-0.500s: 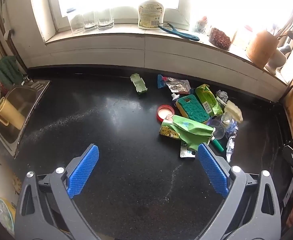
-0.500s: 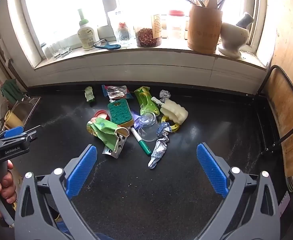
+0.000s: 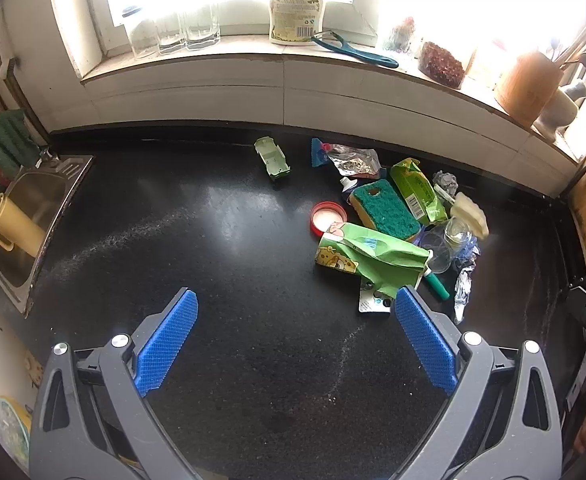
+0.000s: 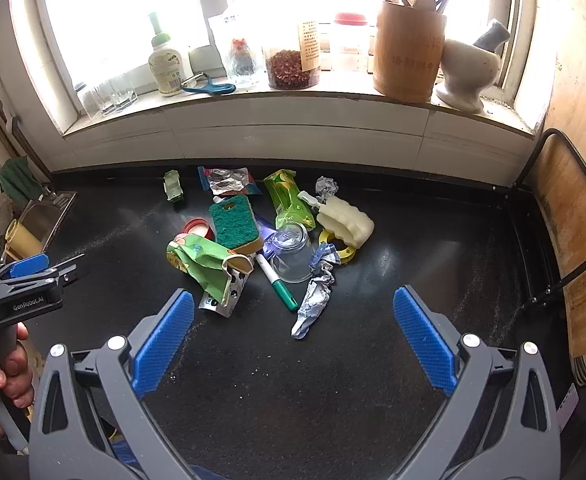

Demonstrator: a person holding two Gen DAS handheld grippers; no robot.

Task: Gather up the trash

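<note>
both claws, the left claw (image 3: 296, 334) and the right claw (image 4: 293, 334), hang wide open and empty above the black bench (image 3: 213, 248), probably sizing up the trash pile (image 4: 269, 240) heaped by the back wall, nothing picked yet.

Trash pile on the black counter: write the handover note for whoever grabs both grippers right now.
Left gripper: open, empty, hovering over bare counter near the pile's left edge.
Right gripper: open, empty, hovering just short of the pile.
Pile sits mid-counter below the windowsill: green snack bag, green sponge, red lid, clear plastic cup on its side, green marker, crumpled foil wrapper, green carton. A small green toy car lies apart, to the pile's left.
Done: nothing picked up yet.
Left: everything. No bin is in view.
</note>
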